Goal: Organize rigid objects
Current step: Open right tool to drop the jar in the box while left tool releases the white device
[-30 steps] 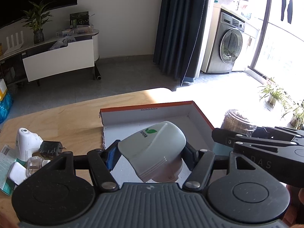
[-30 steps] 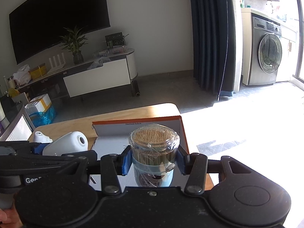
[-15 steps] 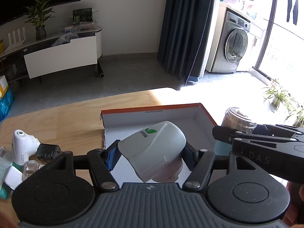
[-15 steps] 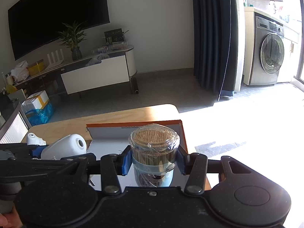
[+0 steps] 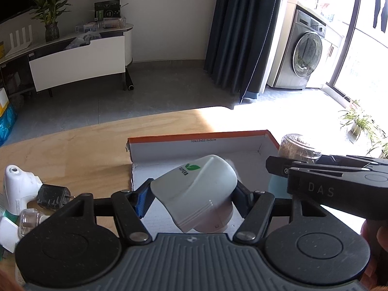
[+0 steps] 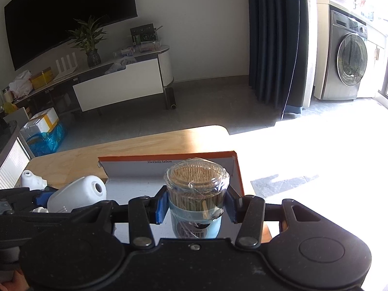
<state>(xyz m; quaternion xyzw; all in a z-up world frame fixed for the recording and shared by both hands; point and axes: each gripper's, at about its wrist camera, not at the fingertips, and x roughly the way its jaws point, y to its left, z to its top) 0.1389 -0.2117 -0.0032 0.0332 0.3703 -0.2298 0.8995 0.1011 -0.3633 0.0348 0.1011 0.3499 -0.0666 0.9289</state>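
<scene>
My left gripper (image 5: pixel 191 200) is clamped on the white plug-in device (image 5: pixel 196 194); blue pads press its two sides. The device is tilted, green leaf logo up, its ribbed base toward the camera. It hangs over the near-left part of the cardboard box (image 5: pixel 169 145), clear of the box floor as far as I can tell

My right gripper (image 6: pixel 196 206) is closed around the toothpick jar (image 6: pixel 197 194), pads touching the blue label band on both sides. The jar is upright, clear lid on, toothpick tips visible through it. It sits over the right half of the box, near the right wall; whether its base touches the floor is hidden by the gripper body

The box, orange rim and white inside, lies open on the wooden table (image 5: pixel 80 152), toward the table's right edge, with sun falling across that far-right corner. Size print is legible on its far wall

Left wrist view: right gripper comes in from the right, jar just beside the box's right wall

On the table's left edge, well apart from the box: a second white plug-in unit (image 5: pixel 17 191), standing; a black charger (image 5: pixel 52 196) touching it; a small clear bottle (image 5: pixel 30 219) just in front; and white packaging (image 5: pixel 7 234) at the frame's edge
</scene>
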